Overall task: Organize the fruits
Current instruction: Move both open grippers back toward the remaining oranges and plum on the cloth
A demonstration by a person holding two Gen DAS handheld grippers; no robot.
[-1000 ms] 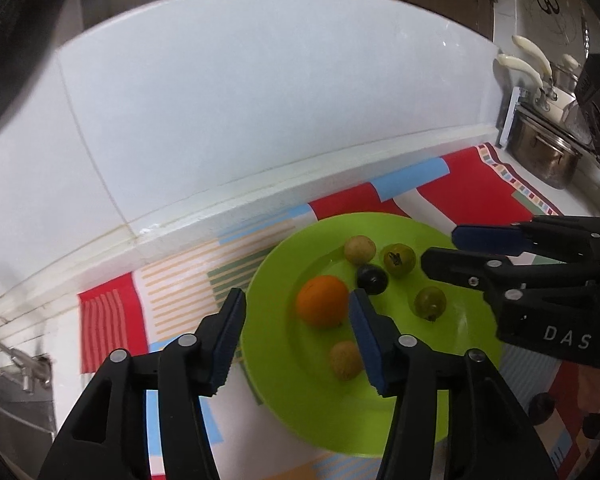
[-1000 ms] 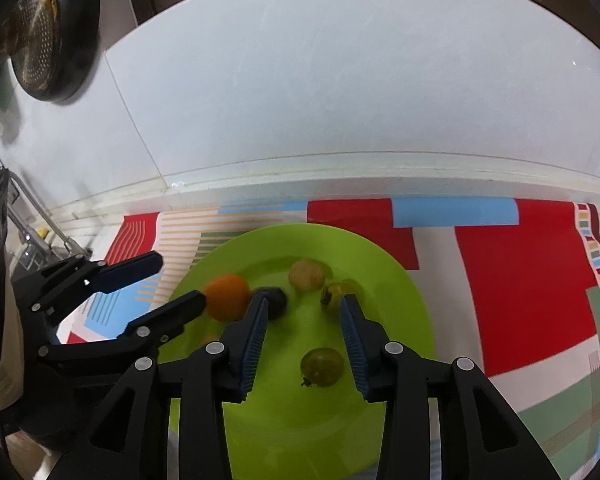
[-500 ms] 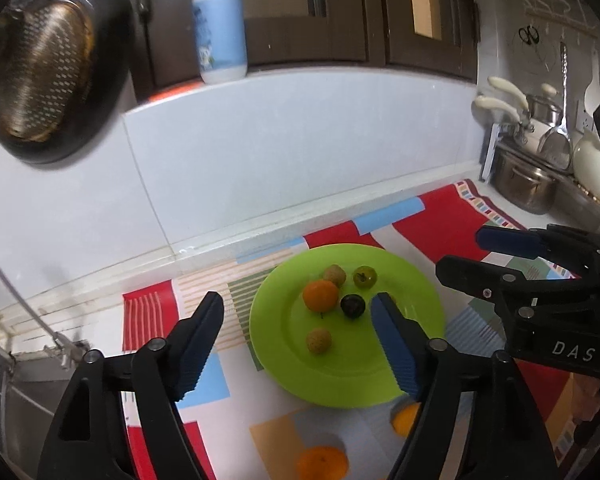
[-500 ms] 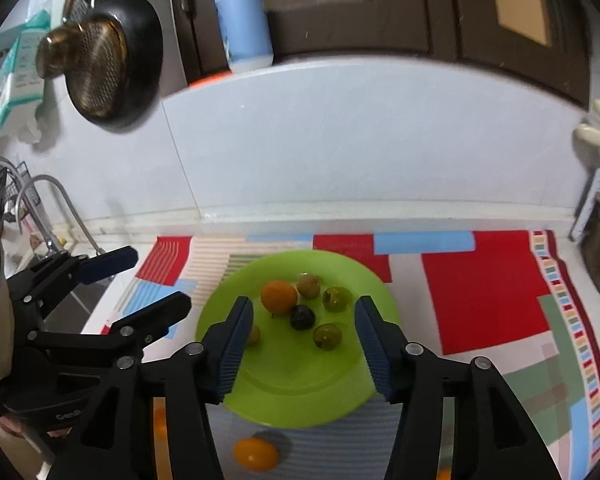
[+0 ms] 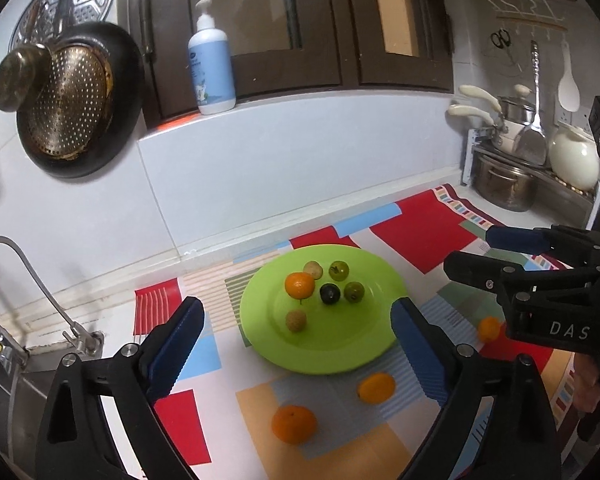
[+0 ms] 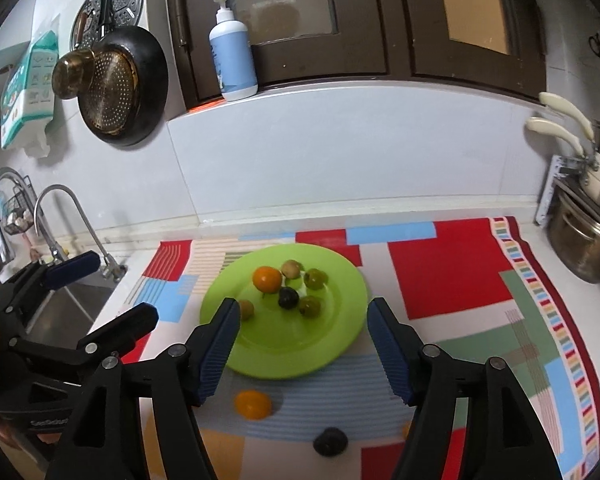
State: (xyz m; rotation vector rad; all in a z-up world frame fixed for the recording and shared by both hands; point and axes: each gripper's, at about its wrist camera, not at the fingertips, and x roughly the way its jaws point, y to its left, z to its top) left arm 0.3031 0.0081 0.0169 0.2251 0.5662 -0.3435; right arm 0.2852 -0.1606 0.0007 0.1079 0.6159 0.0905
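A green plate (image 5: pixel 364 344) (image 6: pixel 340 336) on a patterned mat holds an orange (image 5: pixel 299 284) (image 6: pixel 267 279), a dark plum (image 5: pixel 330 293) (image 6: pixel 288 297), two green fruits (image 5: pixel 354 291) (image 6: pixel 310 305) and two tan fruits (image 5: pixel 296 320). Loose oranges (image 5: pixel 294 424) (image 5: pixel 376 387) (image 6: pixel 253 403) and a dark fruit (image 6: pixel 330 441) lie on the mat in front of the plate. My left gripper (image 5: pixel 296 344) is open and empty, above and in front of the plate. My right gripper (image 6: pixel 302 344) is open and empty too; it also shows at the right of the left wrist view (image 5: pixel 476 252).
The patterned mat (image 6: pixel 452 280) covers the counter. A sink with taps (image 6: pixel 56 216) is at the left. Steel pots (image 5: pixel 500 184) stand at the right. A soap bottle (image 6: pixel 233 52) sits on the ledge and a strainer pan (image 6: pixel 120 88) hangs on the wall.
Both grippers have pulled back and up from the plate and opened wider. The loose fruits on the mat have come into view.
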